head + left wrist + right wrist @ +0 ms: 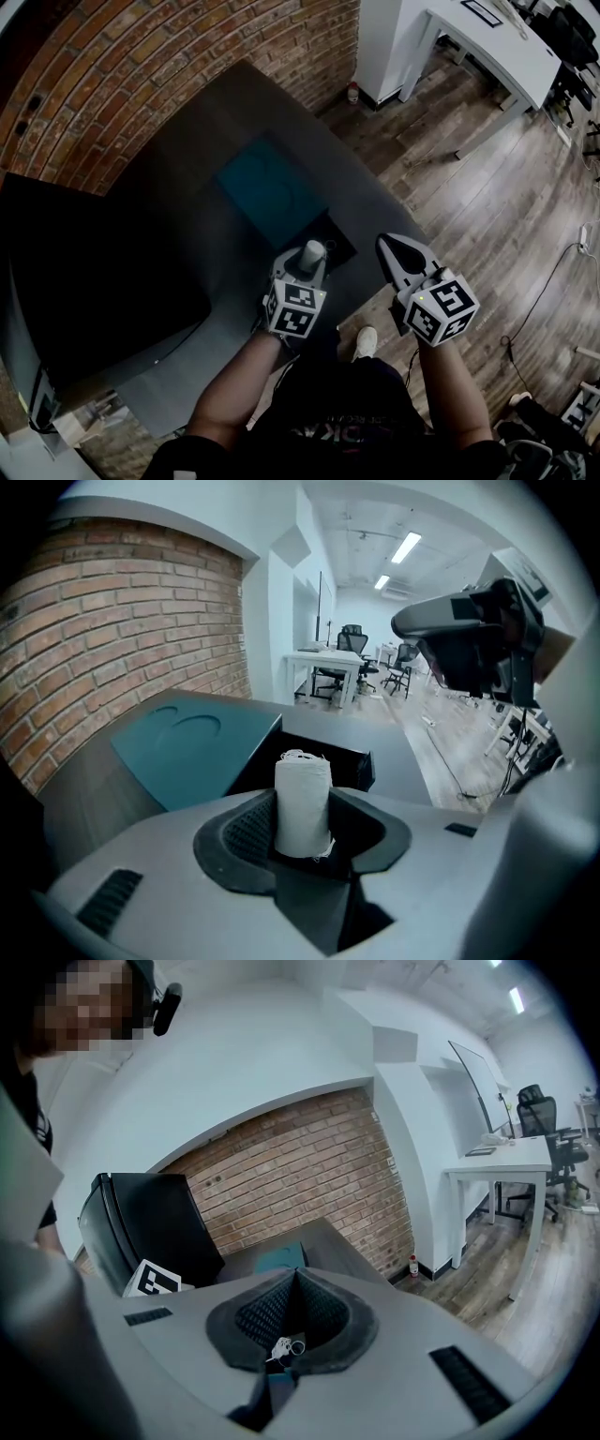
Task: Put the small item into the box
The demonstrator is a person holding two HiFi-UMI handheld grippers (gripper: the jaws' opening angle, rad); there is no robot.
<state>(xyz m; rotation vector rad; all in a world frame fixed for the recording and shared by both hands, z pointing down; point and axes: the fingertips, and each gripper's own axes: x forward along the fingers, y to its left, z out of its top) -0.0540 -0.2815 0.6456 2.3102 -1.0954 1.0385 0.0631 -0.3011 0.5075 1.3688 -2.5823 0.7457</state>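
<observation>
The left gripper point(305, 832) clamps a small white roll point(303, 789) upright, just short of the open black box point(354, 763) on the dark table point(187, 178). The right gripper point(292, 1283) hangs alongside, jaws together (a white scrap point(285, 1346) at their base). Gripped low, the roll could tip onto the teal lid point(192, 742). The box interior is too dark to read.

Overhead, jaw-level views; box point(342, 246) shared
</observation>
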